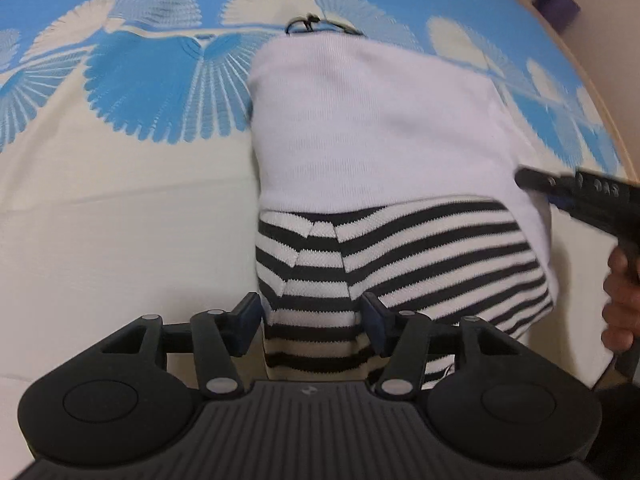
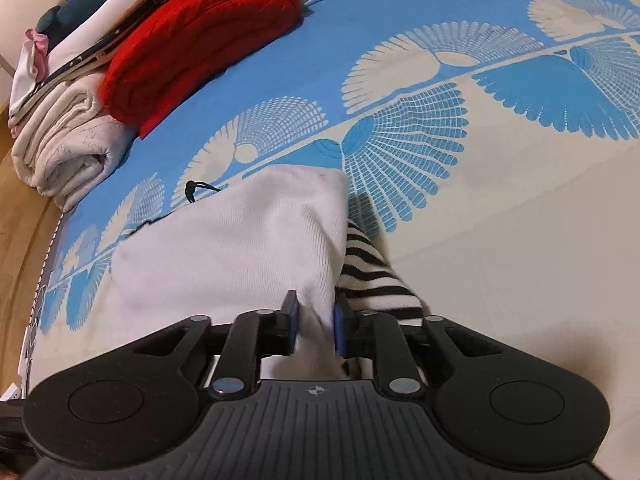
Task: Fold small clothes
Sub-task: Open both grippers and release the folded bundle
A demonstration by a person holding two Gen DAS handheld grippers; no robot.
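Garment (image 1: 372,128), soft and limp, light: right gripper (image 2: 316,326) pinches its white edge, left gripper (image 1: 310,322) spread astride striped part; grip hems.

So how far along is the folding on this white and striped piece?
Done: a folded stack sits at the bedspread's edge. In hand: the right tongs pinch the white fabric; the left tongs straddle the striped part, apparently not clamped. Left: finish folding it and stack it.

Blue and cream fan-patterned bedspread (image 2: 500,208) across the bed; wooden floor (image 2: 20,200) along its edge, pale wall (image 1: 608,36) beyond.
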